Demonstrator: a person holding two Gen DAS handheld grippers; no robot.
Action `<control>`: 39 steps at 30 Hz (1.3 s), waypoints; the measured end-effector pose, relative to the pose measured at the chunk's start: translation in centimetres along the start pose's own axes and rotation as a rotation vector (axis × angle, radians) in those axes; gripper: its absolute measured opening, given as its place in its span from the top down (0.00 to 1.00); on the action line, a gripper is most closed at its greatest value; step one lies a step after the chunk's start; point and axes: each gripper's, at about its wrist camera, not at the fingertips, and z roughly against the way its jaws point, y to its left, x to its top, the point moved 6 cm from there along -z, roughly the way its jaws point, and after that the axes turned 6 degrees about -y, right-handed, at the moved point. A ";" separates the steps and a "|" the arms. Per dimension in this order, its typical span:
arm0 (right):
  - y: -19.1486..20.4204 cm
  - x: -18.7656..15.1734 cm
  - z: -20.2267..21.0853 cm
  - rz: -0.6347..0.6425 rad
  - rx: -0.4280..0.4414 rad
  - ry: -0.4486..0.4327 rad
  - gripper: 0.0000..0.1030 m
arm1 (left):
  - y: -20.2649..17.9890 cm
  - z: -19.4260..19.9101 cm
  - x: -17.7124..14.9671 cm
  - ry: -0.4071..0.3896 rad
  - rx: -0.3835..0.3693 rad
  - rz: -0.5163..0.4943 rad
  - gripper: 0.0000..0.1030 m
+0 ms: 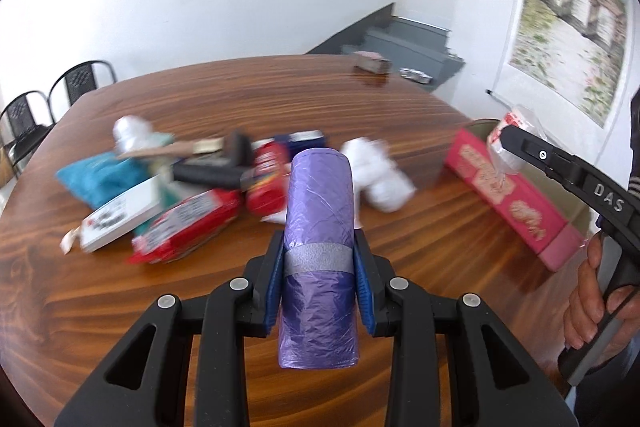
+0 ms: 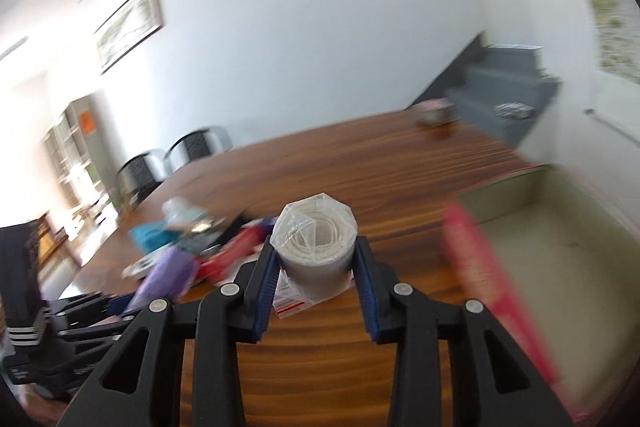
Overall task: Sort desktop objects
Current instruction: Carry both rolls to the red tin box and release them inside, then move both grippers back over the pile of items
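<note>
Left claw (image 1: 318, 267) around purple roll (image 1: 318, 227)

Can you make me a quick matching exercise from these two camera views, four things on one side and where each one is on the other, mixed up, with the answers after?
Things:
1. purple roll
2. wrapped white roll
3. pink box
4. blue pouch

Places:
A. open on the wooden table, near the right gripper
B. clamped in the left gripper
C. at the left end of the pile of items
D. clamped in the right gripper

Pairs: 1-B, 2-D, 3-A, 4-C
</note>
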 end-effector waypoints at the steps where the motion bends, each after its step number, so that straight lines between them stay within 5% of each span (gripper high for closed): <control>1: -1.1 0.4 0.5 -0.009 -0.026 -0.014 0.61 | -0.9 -0.2 0.3 -0.001 -0.012 -0.009 0.67; 12: -10.8 1.1 3.2 -0.101 -0.244 -0.041 0.61 | -12.8 -2.9 4.2 -0.008 -0.199 -0.132 0.67; 30: -16.1 -0.1 4.3 -0.151 -0.282 -0.013 0.56 | -27.2 -7.1 9.1 -0.003 -0.434 -0.211 0.66; 32: -16.6 -0.2 4.5 -0.170 -0.282 -0.016 0.47 | -27.6 -7.5 9.1 0.009 -0.431 -0.203 0.58; 34: -17.0 -0.4 5.0 -0.191 -0.284 -0.024 0.40 | -27.4 -7.3 9.4 0.004 -0.427 -0.179 0.31; 39: -16.8 0.0 5.6 -0.212 -0.261 -0.039 0.39 | -25.7 -5.7 10.3 -0.067 -0.377 -0.138 0.24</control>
